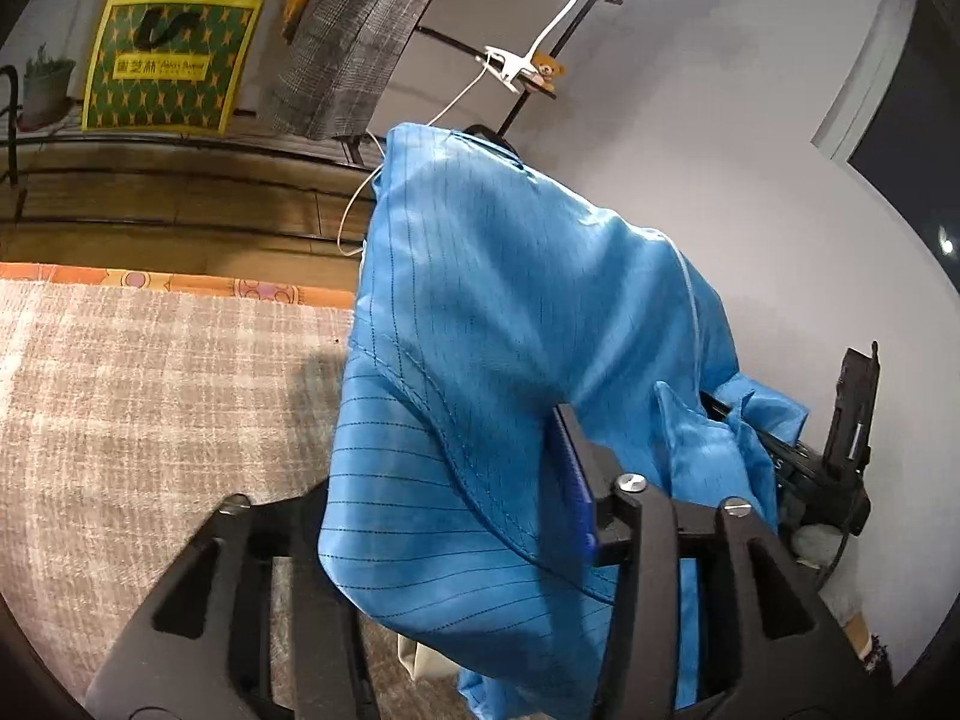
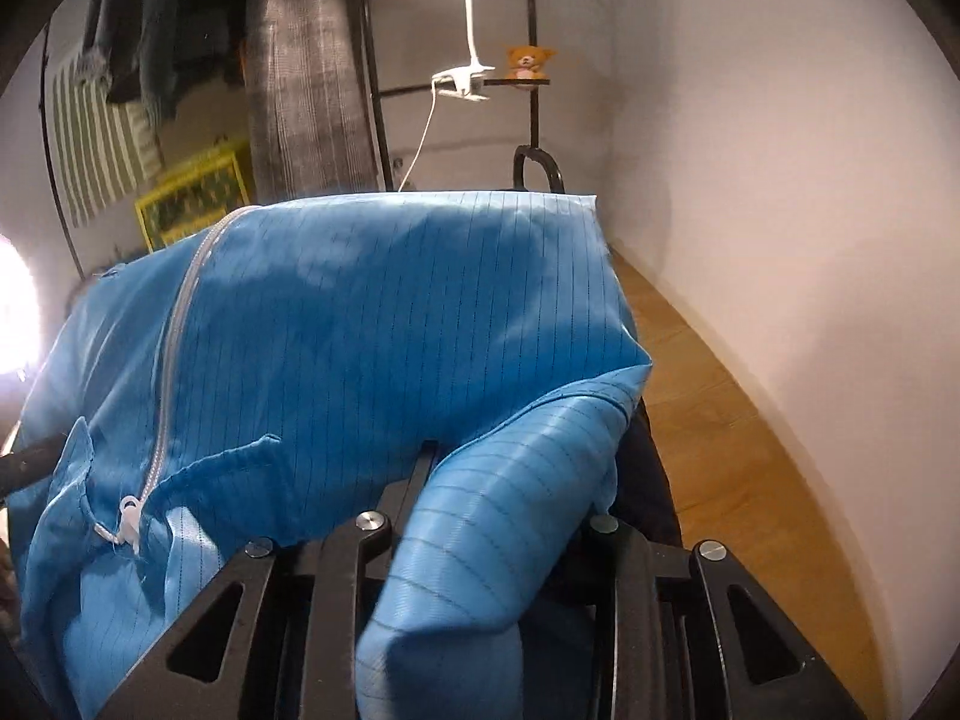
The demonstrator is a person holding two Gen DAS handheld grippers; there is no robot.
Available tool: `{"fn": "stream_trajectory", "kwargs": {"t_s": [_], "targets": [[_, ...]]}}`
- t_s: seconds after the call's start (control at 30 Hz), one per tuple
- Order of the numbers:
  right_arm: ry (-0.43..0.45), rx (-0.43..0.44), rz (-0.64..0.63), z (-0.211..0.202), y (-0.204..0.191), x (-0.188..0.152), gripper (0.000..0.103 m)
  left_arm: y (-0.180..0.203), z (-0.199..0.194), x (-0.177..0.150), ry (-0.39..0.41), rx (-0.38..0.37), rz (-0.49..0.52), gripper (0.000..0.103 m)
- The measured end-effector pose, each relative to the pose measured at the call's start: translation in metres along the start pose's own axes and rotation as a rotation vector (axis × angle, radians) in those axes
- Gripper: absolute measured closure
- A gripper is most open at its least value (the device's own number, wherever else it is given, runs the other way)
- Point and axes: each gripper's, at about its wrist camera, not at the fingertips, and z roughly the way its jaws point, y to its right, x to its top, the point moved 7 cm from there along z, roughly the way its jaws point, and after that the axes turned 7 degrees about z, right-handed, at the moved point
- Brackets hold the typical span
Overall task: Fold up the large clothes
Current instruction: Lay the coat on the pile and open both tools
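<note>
A large blue garment (image 1: 510,300) with thin dark stripes hangs bunched in front of both cameras. In the left wrist view it drapes over my left gripper (image 1: 462,438). The jaws stand apart with loose cloth between them; one blue-padded finger (image 1: 573,480) shows and the other is covered. In the right wrist view the same garment (image 2: 390,312) shows its white zipper (image 2: 174,360) and pull. A fold lies across my right gripper (image 2: 516,462), whose jaws are parted; one dark finger (image 2: 423,468) shows and the other is under the cloth.
A beige checked blanket (image 1: 150,408) covers the bed below on the left. Wooden floor (image 2: 720,420) runs along a white wall (image 2: 780,180). Behind stand a black rack (image 2: 534,90) with a clip lamp (image 2: 462,84), a teddy bear (image 2: 528,63), hanging grey plaid cloth (image 1: 360,30) and a yellow-green bag (image 1: 168,66).
</note>
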Motion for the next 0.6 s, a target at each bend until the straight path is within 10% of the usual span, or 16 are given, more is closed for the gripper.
{"fn": "stream_trajectory", "kwargs": {"t_s": [0.1,0.23,0.6], "targets": [[0.017,0.004,0.004,-0.004,0.006,-0.001,0.069,0.001,0.0,-0.003,0.001,-0.004,0.001,0.053],[0.078,-0.142,0.005,-0.034,0.036,0.002,0.026,-0.002,-0.021,-0.001,0.023,0.057,0.024,0.053],[0.177,-0.142,0.074,-0.15,0.059,0.004,0.027,0.013,-0.144,-0.007,0.115,0.205,0.146,0.053]]}}
